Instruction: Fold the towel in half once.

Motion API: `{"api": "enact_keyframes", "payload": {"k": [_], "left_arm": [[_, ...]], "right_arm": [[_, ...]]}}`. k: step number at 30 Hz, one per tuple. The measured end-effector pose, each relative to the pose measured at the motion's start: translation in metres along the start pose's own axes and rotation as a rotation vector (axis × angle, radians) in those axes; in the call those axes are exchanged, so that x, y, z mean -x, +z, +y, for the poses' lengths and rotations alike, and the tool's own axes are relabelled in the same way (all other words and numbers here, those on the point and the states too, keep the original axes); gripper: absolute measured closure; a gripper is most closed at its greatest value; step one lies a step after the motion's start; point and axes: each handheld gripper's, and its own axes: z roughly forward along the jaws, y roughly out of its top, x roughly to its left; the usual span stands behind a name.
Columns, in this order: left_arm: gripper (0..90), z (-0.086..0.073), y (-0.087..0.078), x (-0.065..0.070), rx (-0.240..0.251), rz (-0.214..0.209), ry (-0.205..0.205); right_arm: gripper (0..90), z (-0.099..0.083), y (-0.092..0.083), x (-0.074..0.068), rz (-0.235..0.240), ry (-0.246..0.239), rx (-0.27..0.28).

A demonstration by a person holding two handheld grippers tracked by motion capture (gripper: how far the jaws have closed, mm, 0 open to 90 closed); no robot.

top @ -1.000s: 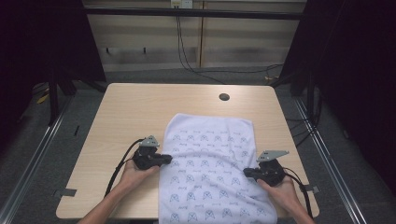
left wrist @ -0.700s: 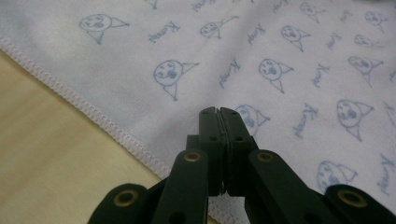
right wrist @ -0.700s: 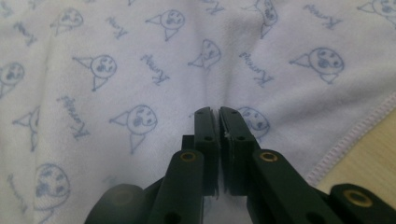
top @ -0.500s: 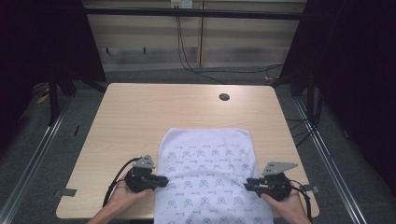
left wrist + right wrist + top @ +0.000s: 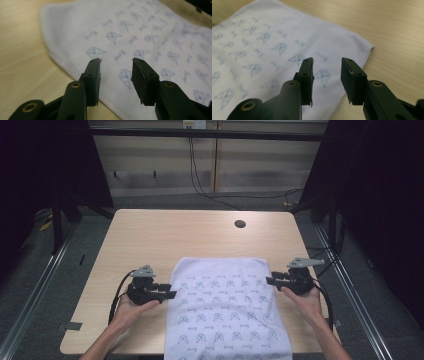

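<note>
Both the left gripper [image 5: 170, 294] and right gripper [image 5: 270, 280], jaws just opening, empty, flank the towel [image 5: 225, 310]; its overhanging near end may drag it off the counter [image 5: 150, 235]

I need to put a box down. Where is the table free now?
The far half of the table is bare between the cloth's far edge and the small dark hole. The strips beside the cloth are crowded by the left gripper and right gripper.
</note>
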Motion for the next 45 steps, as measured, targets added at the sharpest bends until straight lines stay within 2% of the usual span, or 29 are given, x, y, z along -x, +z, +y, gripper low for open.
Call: {"api": "enact_keyframes", "payload": {"k": [3, 5, 8, 10, 11, 13, 15, 17, 19, 21, 24, 25, 26, 27, 28, 29, 30, 32, 34, 36, 38, 40, 43, 45], "left_arm": [[55.0, 0.007, 0.003, -0.011, 0.010, 0.025, -0.023], [54.6, 0.013, 0.008, -0.018, 0.015, 0.050, -0.028], [57.0, 0.021, 0.015, -0.028, 0.031, 0.062, -0.047], [58.7, 0.027, 0.020, -0.035, 0.021, 0.085, -0.035], [58.6, 0.028, 0.021, -0.038, 0.036, 0.093, -0.039], [58.5, 0.031, 0.023, -0.045, 0.057, 0.094, -0.063], [58.2, 0.033, 0.026, -0.051, 0.052, 0.107, -0.062], [57.2, 0.032, 0.028, -0.057, 0.078, 0.106, -0.089], [56.7, 0.032, 0.031, -0.061, 0.068, 0.116, -0.090], [55.7, 0.032, 0.035, -0.065, 0.051, 0.118, -0.099], [55.5, 0.034, 0.042, -0.070, 0.024, 0.115, -0.098], [55.6, 0.034, 0.045, -0.072, 0.027, 0.115, -0.098], [55.9, 0.035, 0.048, -0.073, 0.034, 0.112, -0.110], [55.9, 0.036, 0.052, -0.074, 0.029, 0.112, -0.111], [55.9, 0.037, 0.055, -0.074, 0.014, 0.131, -0.101], [55.6, 0.038, 0.057, -0.073, 0.017, 0.151, -0.106], [53.7, 0.039, 0.060, -0.070, 0.034, 0.150, -0.112], [53.3, 0.042, 0.064, -0.063, -0.002, 0.192, -0.066], [53.1, 0.042, 0.065, -0.062, -0.003, 0.183, -0.064], [53.8, 0.039, 0.068, -0.065, -0.004, 0.184, -0.085], [56.7, 0.038, 0.067, -0.069, 0.015, 0.155, -0.126], [60.9, 0.038, 0.067, -0.072, 0.005, 0.153, -0.116], [66.8, 0.037, 0.070, -0.071, 0.010, 0.139, -0.126], [72.5, 0.037, 0.071, -0.070, -0.003, 0.129, -0.105]], "right_arm": [[63.2, 0.010, 0.012, 0.015, -0.014, 0.014, 0.015], [63.0, 0.017, 0.025, 0.022, -0.025, 0.006, -0.009], [62.7, 0.026, 0.046, 0.031, -0.033, 0.012, -0.020], [61.3, 0.030, 0.061, 0.037, -0.041, 0.017, -0.031], [59.6, 0.031, 0.067, 0.040, -0.052, 0.023, -0.043], [58.8, 0.033, 0.078, 0.045, -0.058, 0.034, -0.054], [56.8, 0.032, 0.086, 0.048, -0.074, 0.049, -0.060], [55.0, 0.031, 0.092, 0.051, -0.097, 0.048, -0.073], [54.7, 0.027, 0.096, 0.052, -0.109, 0.042, -0.088], [60.8, 0.024, 0.095, 0.051, -0.111, 0.043, -0.084], [78.7, 0.021, 0.091, 0.049, -0.078, 0.055, -0.086], [84.1, 0.021, 0.090, 0.047, -0.070, 0.055, -0.084], [85.5, 0.020, 0.088, 0.047, -0.062, 0.062, -0.078], [86.2, 0.020, 0.086, 0.046, -0.050, 0.077, -0.068], [86.5, 0.020, 0.084, 0.045, -0.042, 0.076, -0.058], [86.6, 0.021, 0.083, 0.044, -0.038, 0.073, -0.058], [86.6, 0.021, 0.081, 0.043, -0.038, 0.065, -0.060], [86.6, 0.022, 0.078, 0.041, -0.021, 0.069, -0.044], [86.6, 0.022, 0.075, 0.040, -0.017, 0.071, -0.030], [86.5, 0.021, 0.072, 0.040, -0.010, 0.083, -0.020], [86.4, 0.019, 0.070, 0.040, -0.008, 0.086, -0.016], [86.4, 0.018, 0.068, 0.039, -0.009, 0.088, -0.016], [86.4, 0.018, 0.067, 0.040, 0.003, 0.091, -0.006], [86.4, 0.019, 0.067, 0.039, 0.006, 0.094, -0.006]]}}
